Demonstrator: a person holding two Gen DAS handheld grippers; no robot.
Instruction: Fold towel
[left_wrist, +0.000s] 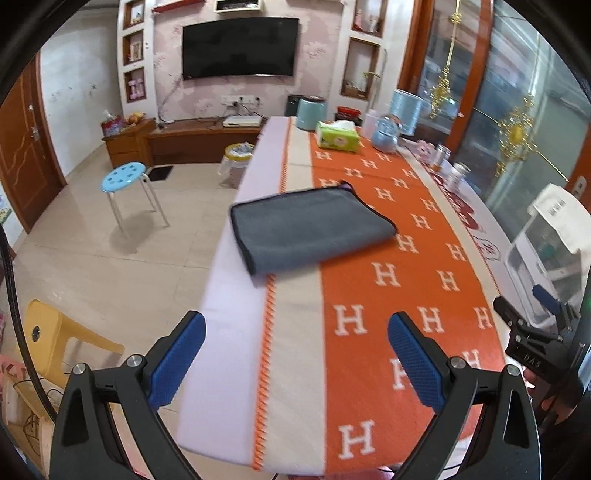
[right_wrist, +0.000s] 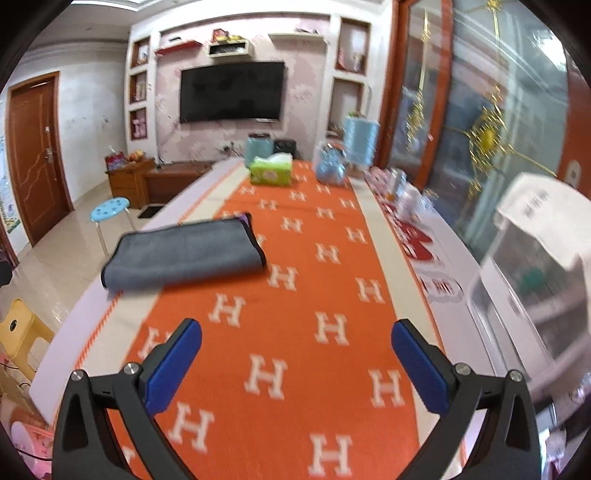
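Note:
A grey towel (left_wrist: 310, 227) with dark trim lies folded flat on the table, across the left edge of the orange cloth with white H letters (left_wrist: 391, 258). It also shows in the right wrist view (right_wrist: 184, 258). My left gripper (left_wrist: 295, 325) is open and empty, held above the table's near end, well short of the towel. My right gripper (right_wrist: 295, 332) is open and empty, over the orange cloth (right_wrist: 295, 314), with the towel ahead and to its left. The right gripper also shows at the right edge of the left wrist view (left_wrist: 532, 317).
A green tissue box (left_wrist: 338, 137), a blue kettle (left_wrist: 384, 134) and blue canisters (left_wrist: 406, 110) stand at the table's far end. Jars (left_wrist: 458, 173) line the right side. A clear plastic box (left_wrist: 546, 258) stands near right. A blue stool (left_wrist: 123, 177) and yellow chair (left_wrist: 55, 339) stand left.

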